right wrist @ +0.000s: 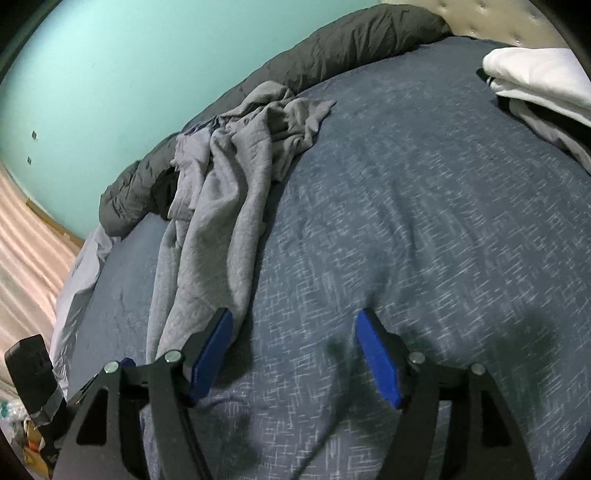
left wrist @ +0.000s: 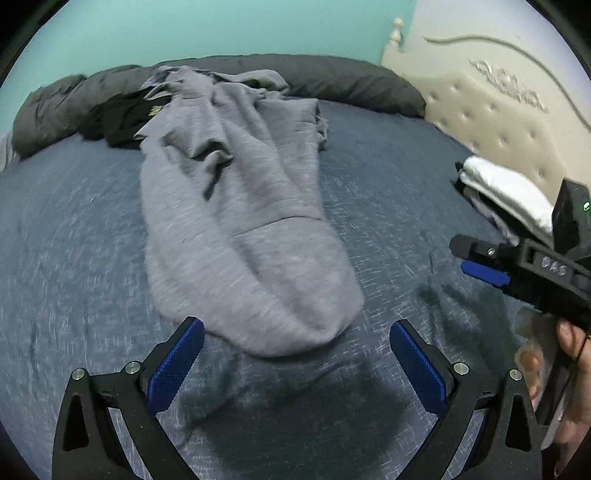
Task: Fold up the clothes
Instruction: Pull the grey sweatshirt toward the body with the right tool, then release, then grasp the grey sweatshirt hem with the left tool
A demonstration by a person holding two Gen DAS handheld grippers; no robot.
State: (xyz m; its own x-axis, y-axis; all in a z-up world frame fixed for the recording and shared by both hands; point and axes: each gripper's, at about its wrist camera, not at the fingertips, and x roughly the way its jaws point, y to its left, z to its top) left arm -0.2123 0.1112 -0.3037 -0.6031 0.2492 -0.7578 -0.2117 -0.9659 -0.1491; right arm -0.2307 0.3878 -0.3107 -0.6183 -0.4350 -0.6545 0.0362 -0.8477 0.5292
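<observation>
A grey sweatshirt (left wrist: 240,206) of soft, heathered fleece lies stretched out and rumpled along the middle of the bed (left wrist: 74,258), its rounded near end just ahead of the left gripper (left wrist: 295,354). The far end bunches into creases against a dark grey rolled duvet (left wrist: 332,81) by the turquoise wall (left wrist: 221,26). A black garment (left wrist: 118,122) lies partly under the sweatshirt's far left side. The bed cover is dark blue with a pale, woven crosshatch fleck.

The left gripper hovers with its 2 blue ribbed pads (left wrist: 177,365) spread wide, gripping nothing. The right gripper (right wrist: 293,354) is likewise spread wide and empty above the cover, its left pad beside the sweatshirt's edge (right wrist: 207,258).

A folded stack of clothes (right wrist: 543,77), white on top, sits near the cream tufted headboard (left wrist: 498,122).
</observation>
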